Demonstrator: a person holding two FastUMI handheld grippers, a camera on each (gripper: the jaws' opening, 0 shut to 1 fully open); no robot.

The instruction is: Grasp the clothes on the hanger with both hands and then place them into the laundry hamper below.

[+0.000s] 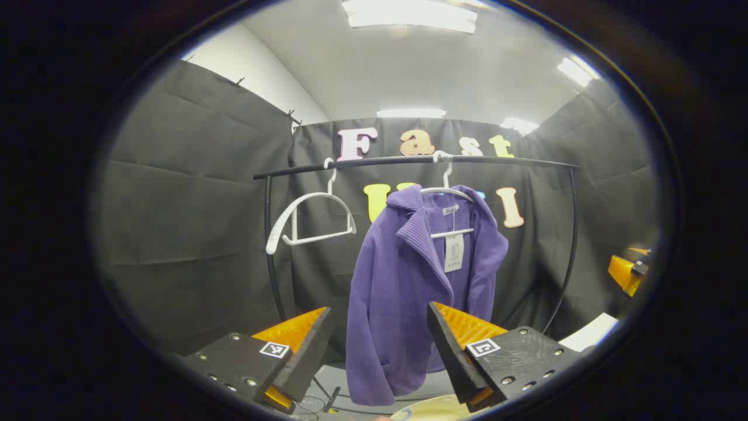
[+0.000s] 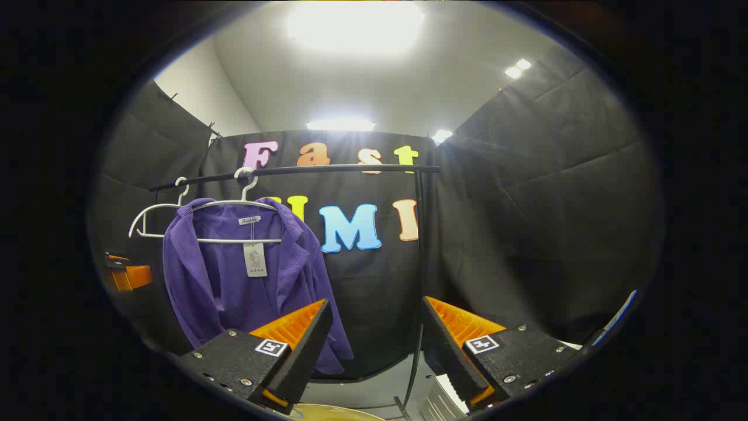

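So far nothing is grasped: purple jacket (image 1: 409,292) hangs on its hanger (image 1: 447,196), both my jaws spread, hamper step remains

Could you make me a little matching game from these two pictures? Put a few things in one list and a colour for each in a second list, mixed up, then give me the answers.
Things:
1. jacket
2. empty hanger
3. clothes rail
4. pads on the inside of the right gripper fingers

Colours:
A. white
B. orange
C. purple
D. black

Right pairs: 1-C, 2-A, 3-D, 4-B.

The jacket hangs on a second white hanger on the rail, beside the empty one. Both the right gripper and the left gripper are open, short of the jacket.
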